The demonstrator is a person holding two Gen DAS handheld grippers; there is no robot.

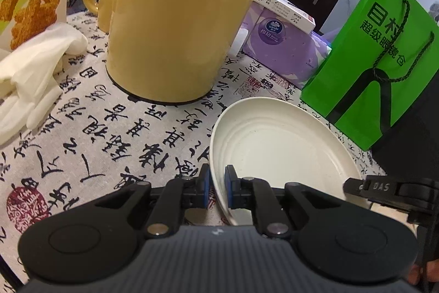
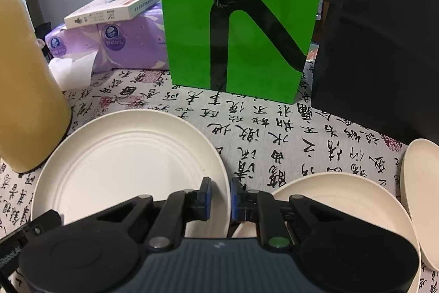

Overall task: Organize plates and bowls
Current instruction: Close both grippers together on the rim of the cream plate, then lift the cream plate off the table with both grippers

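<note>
Because both grippers pinch only the thin near rim of the cream plate, which sits just in front of the green bag, an uneven lift could tip it or let it slip onto the calligraphy cloth. The left gripper is clenched on the plate's left edge, the right gripper on its right edge, each by a shallow bite. Beside the bag's right side, the second plate and third plate are cut off, and the plate's underside is hidden.
</note>
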